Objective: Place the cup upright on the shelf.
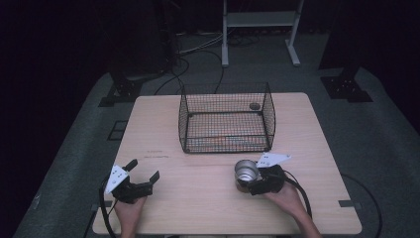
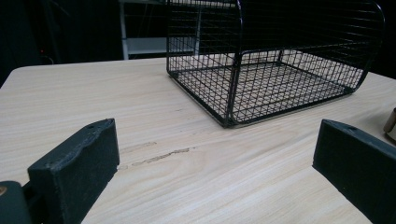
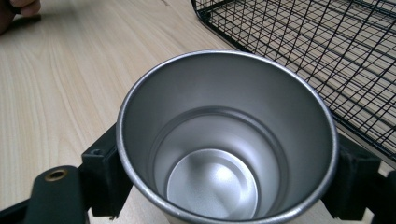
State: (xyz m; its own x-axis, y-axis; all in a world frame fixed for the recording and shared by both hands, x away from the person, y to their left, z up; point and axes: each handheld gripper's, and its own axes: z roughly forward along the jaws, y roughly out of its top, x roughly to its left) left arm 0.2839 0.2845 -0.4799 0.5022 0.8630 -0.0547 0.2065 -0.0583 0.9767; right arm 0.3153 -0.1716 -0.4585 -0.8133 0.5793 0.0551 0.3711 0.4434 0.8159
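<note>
The right tool (image 1: 249, 179) grips a steel cup (image 1: 246, 170) near the desk's (image 1: 198, 198) front, just before the wire basket (image 1: 226, 117); the left tool (image 1: 142, 174) rests released, jaws spread wide.

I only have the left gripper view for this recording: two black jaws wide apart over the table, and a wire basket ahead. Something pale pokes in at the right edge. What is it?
Observer: A metal cup, clamped between the jaws of the right gripper, as the high view shows.
Operator: Anything inside the cup?
Observer: No. The right gripper view looks straight into the cup, and its shiny bottom is bare.
Operator: Is the wire basket empty too?
Observer: Not quite. From the high view, the wire basket has a small dark round object near its far right corner; I cannot tell what it is.
</note>
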